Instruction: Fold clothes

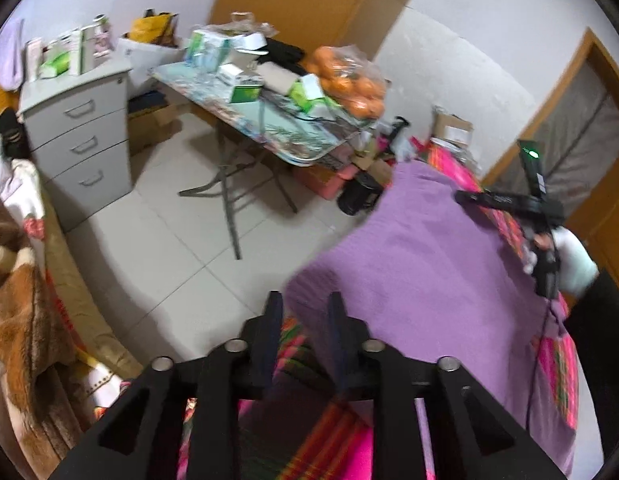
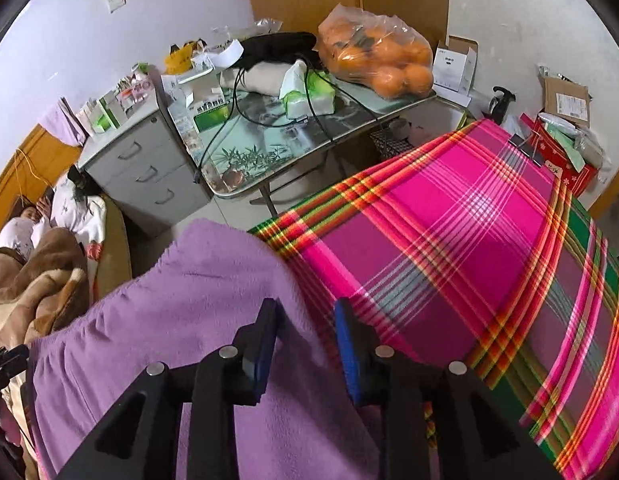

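Left gripper [image 1: 303,306]: seen nearest in the left wrist view, its jaws parted, with a corner of the purple cloth [image 1: 421,264] lying between the fingers; no clamping on the fabric is seen, though the corner is blurred.

Right gripper [image 2: 307,314]: its jaws are also held apart, and the edge of the purple cloth [image 2: 197,320] is draped between and under the fingers.

Purple cloth: spread over the near part of the pink plaid sheet [image 2: 469,240], one edge hanging past the sheet's side.

Gloved hand [image 1: 571,260]: seen at the far side of the cloth in the left wrist view, wrapped around the right gripper's handle.

Folding table [image 2: 309,128]: placed beyond the sheet, loaded with boxes, cables and a bag of oranges [image 2: 379,58].

Drawer cabinet [image 1: 79,140]: placed beside the table, against the wall.

Brown blanket [image 2: 41,280]: seen on a bed at the left.
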